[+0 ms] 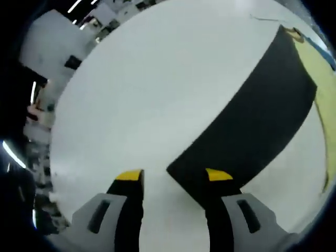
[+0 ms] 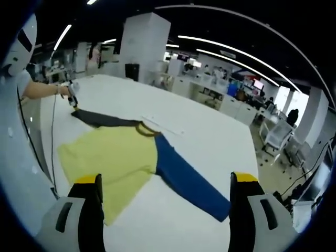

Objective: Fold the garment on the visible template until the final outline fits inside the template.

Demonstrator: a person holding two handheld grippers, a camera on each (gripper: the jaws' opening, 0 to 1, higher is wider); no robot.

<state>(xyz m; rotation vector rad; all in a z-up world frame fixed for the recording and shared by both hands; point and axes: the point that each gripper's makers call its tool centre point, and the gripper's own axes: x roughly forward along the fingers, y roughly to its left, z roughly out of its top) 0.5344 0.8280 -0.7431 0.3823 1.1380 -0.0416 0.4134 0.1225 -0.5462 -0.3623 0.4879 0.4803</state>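
My garment [image 2: 123,157] lies spread flat on the white counter [image 2: 210,142], both sleeves out (no fold made yet), my left hand-held gripper [image 1: 173,178] spread wide at the black sleeve [image 1: 252,121] end, my right hand-held gripper [image 2: 165,184] wide and empty.

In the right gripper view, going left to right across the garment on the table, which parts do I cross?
Other gripper at the dark sleeve's end, dark sleeve, yellow body, brownish collar, blue sleeve reaching right across the white table.
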